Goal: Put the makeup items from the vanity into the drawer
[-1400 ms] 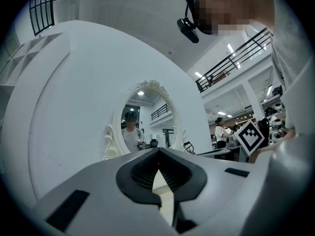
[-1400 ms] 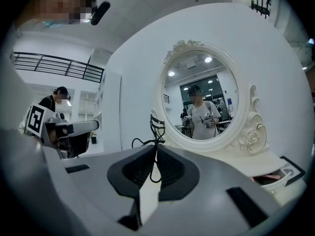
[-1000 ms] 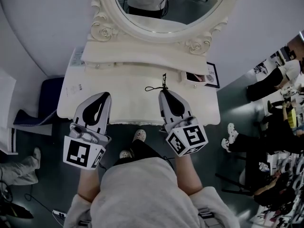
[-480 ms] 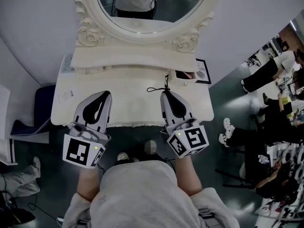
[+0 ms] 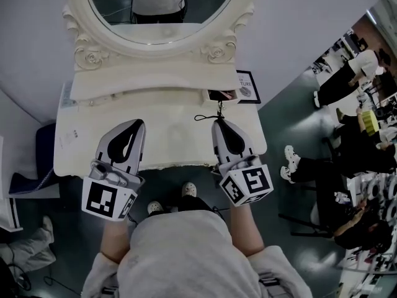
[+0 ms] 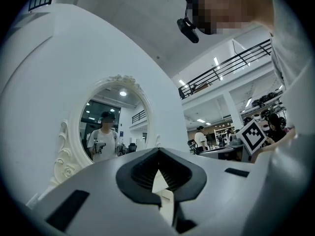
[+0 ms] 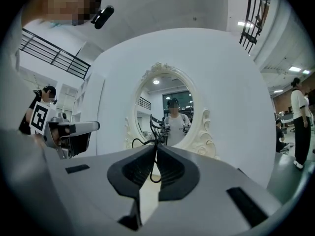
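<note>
The white vanity (image 5: 167,143) stands under an oval mirror (image 5: 161,11). At the right end of its raised shelf a small drawer (image 5: 221,95) is open, with something dark inside. My right gripper (image 5: 218,121) hovers over the tabletop just in front of that drawer. It is shut on a thin black looped cord (image 5: 202,116), which hangs from the jaw tips (image 7: 153,177) in the right gripper view. My left gripper (image 5: 138,124) is over the left half of the tabletop. It is shut and holds nothing (image 6: 158,154).
A framed card (image 5: 247,85) leans beside the drawer at the vanity's right end. A dark blue seat (image 5: 36,146) stands to the left of the vanity. Several people (image 5: 347,85) and cluttered stands fill the floor on the right.
The vanity has slid left and down in the head view as the head turned. Both grippers keep their places in the view, and the right one still holds the cord.
</note>
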Demonstrator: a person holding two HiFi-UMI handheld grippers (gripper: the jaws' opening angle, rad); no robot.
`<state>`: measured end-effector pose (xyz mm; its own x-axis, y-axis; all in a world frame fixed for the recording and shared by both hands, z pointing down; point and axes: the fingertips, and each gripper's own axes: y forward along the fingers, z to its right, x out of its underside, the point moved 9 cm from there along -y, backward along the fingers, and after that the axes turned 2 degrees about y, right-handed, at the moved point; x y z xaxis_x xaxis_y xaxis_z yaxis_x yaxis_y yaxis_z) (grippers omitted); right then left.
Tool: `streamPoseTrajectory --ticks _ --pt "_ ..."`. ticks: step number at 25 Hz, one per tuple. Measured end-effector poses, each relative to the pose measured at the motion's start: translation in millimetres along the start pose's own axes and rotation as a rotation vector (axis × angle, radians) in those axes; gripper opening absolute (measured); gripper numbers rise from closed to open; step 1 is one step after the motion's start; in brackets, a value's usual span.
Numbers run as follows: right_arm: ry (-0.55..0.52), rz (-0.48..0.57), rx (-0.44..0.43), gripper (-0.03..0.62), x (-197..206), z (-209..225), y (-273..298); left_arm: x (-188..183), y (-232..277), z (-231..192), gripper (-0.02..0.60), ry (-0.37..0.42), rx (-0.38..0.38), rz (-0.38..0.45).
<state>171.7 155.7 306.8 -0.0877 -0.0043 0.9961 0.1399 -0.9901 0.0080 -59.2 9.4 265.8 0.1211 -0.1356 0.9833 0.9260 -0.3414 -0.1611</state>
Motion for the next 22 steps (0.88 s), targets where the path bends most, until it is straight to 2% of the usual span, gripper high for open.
streamPoseTrajectory --ticks 9,22 --pt "-0.005 -0.015 0.032 0.032 0 43 -9 5 37 24 0.014 -0.009 0.029 0.003" --pt "0.011 -0.115 0.047 0.032 26 91 -8 21 71 43 0.014 -0.017 0.029 -0.036"
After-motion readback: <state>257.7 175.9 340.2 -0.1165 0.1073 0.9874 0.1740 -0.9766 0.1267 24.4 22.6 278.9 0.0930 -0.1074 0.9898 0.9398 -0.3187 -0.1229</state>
